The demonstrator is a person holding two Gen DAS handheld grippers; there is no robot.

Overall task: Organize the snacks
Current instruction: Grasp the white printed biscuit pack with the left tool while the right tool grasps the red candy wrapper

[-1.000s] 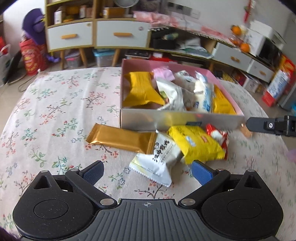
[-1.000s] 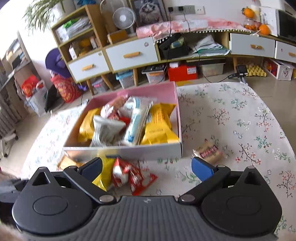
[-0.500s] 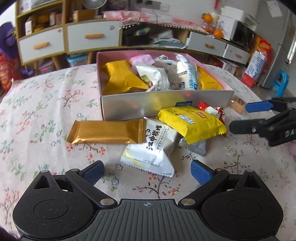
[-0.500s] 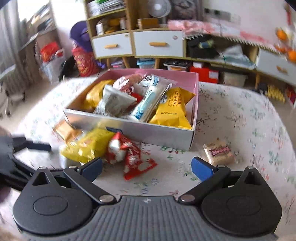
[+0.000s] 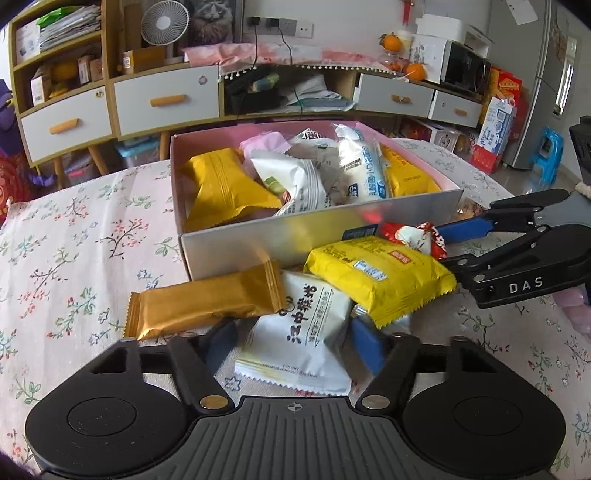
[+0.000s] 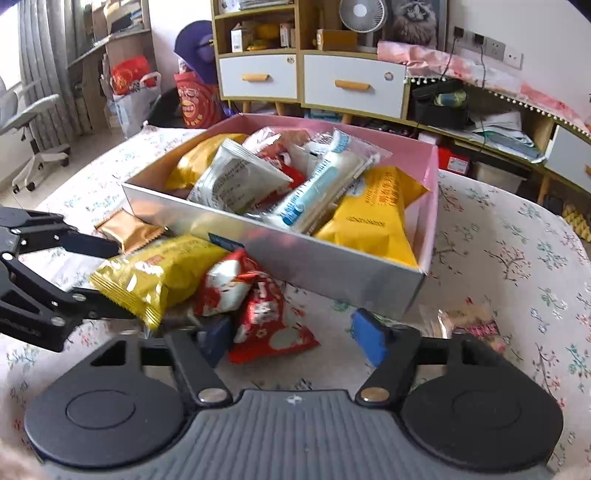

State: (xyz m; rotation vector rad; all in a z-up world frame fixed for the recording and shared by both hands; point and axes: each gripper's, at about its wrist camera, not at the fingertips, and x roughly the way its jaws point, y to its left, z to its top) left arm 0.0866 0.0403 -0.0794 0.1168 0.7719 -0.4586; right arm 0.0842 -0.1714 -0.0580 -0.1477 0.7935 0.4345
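1. Floral cloth covers the table [image 5: 74,236] in the left wrist view, where a pink-lined box [image 5: 295,240] with a silver front wall sits crammed with snack packets.
2. Loose snacks lie in a heap against that front wall: a gold bar wrapper [image 5: 207,302], a white packet [image 5: 303,332] with black characters, and a yellow packet [image 5: 380,277] resting partly on top of the white one.
3. The left gripper [image 5: 293,343] has its blue-tipped fingers spread wide on either side of the white packet; whether the pads touch it cannot be told.
4. From the right edge of this view the right gripper [image 5: 448,245] reaches in, fingers apart, just beside the yellow packet and a red-and-white packet [image 5: 417,236].
5. Behind the table stand white drawers [image 5: 166,99] with orange handles and a small fan [image 5: 164,24].
6. In the right wrist view the box [image 6: 332,266] is seen from its other corner, with a large yellow bag [image 6: 369,214] and a blue-and-white tube packet [image 6: 321,192] piled inside.
7. The right gripper [image 6: 293,338] is open; its left finger lies against the red-and-white packet [image 6: 258,310] on the table [image 6: 517,258], the right finger near the box corner.
8. The yellow packet [image 6: 155,273] lies left of the red one, the gold bar wrapper [image 6: 129,229] beyond it.
9. The left gripper [image 6: 110,280] enters from the left, fingers parted around the yellow packet's end.
10. A small blurred snack [image 6: 472,321] lies alone on the cloth to the right, near the box.
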